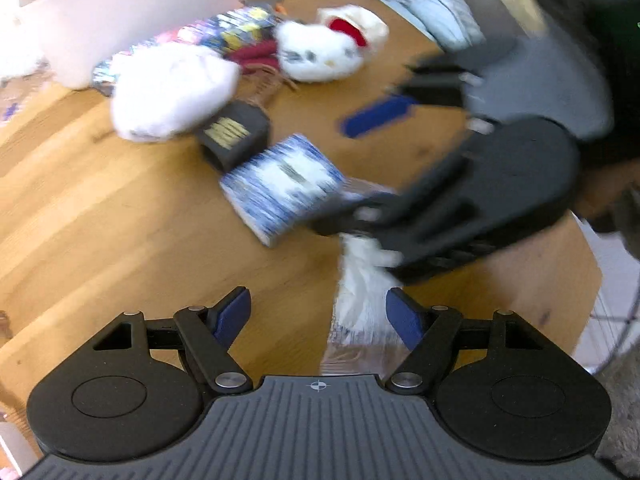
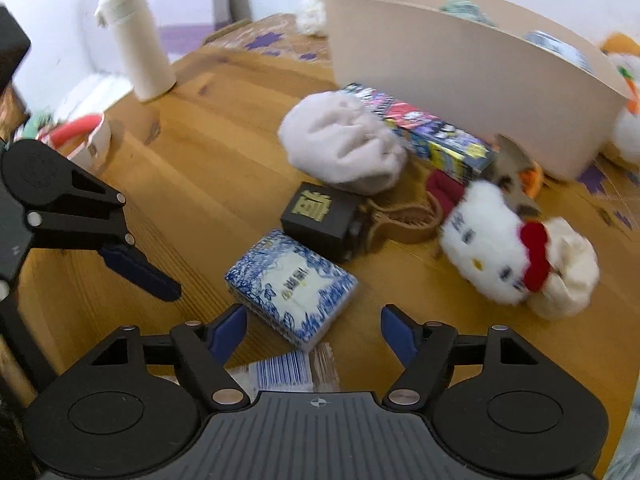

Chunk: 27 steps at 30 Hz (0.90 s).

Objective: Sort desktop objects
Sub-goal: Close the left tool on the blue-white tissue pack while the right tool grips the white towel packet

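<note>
Both tongs stood wide with nothing gripped: in the left wrist view the left gripper [image 1: 318, 314] hung over the wooden table [image 1: 80, 208], a clear plastic-wrapped white packet [image 1: 356, 308] lying between its blue pads untouched, while the right gripper [image 1: 360, 160] hovered beside the blue-and-white patterned tissue pack [image 1: 280, 186]. In the right wrist view the right gripper [image 2: 312, 332] was spread just short of that tissue pack [image 2: 292, 284], pads off it, with a barcoded packet [image 2: 280, 372] under its base, and the beige plastic bin [image 2: 460, 72] stood behind the clutter. Judged step: approach to pick; next, straddle the pack, close, carry to bin.
</note>
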Motion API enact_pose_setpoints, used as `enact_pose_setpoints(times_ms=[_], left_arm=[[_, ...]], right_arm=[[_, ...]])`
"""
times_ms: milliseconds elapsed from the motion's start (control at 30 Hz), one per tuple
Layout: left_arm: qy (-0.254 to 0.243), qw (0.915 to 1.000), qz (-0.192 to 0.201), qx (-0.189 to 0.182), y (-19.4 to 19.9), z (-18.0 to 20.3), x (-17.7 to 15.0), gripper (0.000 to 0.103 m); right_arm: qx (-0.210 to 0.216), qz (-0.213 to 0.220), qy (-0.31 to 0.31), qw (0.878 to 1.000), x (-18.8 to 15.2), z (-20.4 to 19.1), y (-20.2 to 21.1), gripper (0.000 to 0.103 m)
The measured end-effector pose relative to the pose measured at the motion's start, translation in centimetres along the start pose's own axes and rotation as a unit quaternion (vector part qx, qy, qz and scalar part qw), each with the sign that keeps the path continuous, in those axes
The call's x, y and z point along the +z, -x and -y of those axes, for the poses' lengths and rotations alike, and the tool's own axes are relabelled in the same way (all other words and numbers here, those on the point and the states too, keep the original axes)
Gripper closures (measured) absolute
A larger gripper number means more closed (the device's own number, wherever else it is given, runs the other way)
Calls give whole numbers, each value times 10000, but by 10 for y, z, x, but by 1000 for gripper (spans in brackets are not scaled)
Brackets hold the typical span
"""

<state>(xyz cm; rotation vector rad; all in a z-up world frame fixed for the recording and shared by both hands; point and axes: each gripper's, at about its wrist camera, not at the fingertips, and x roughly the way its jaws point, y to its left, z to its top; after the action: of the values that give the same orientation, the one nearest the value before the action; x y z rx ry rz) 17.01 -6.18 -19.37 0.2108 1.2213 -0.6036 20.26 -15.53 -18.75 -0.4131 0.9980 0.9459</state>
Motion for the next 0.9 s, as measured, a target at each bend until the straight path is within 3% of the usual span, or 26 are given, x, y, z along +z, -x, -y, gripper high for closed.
enact_pose_setpoints(times_ms=[133,300,433,567,700,900], left_arm=[[171,9992,239,273,5,-11,9,27],[-6,9983,301,502,4,-15,27,27],[27,9985,329,439,0,-23,43,27],[-249,9985,205,451,-4,-18,50,27],[-208,9992,64,325,-17,-17,55,27],[-375,9986,-88,373,-34,-8,56,27]], right_arm=[[-123,-14,-819,9966,-19,7,12,26],[-478,0,-1781,9828,-36,11,13,26],[-480,-29,-2214,9740,-44,6,18,26],[-461,-57,-2326,9715,-47,-11,20,25],[-534,-108,-2452,9679,-46,-31,14,25],[-1095,-103,-2130,9708,-36,-52,0,18]])
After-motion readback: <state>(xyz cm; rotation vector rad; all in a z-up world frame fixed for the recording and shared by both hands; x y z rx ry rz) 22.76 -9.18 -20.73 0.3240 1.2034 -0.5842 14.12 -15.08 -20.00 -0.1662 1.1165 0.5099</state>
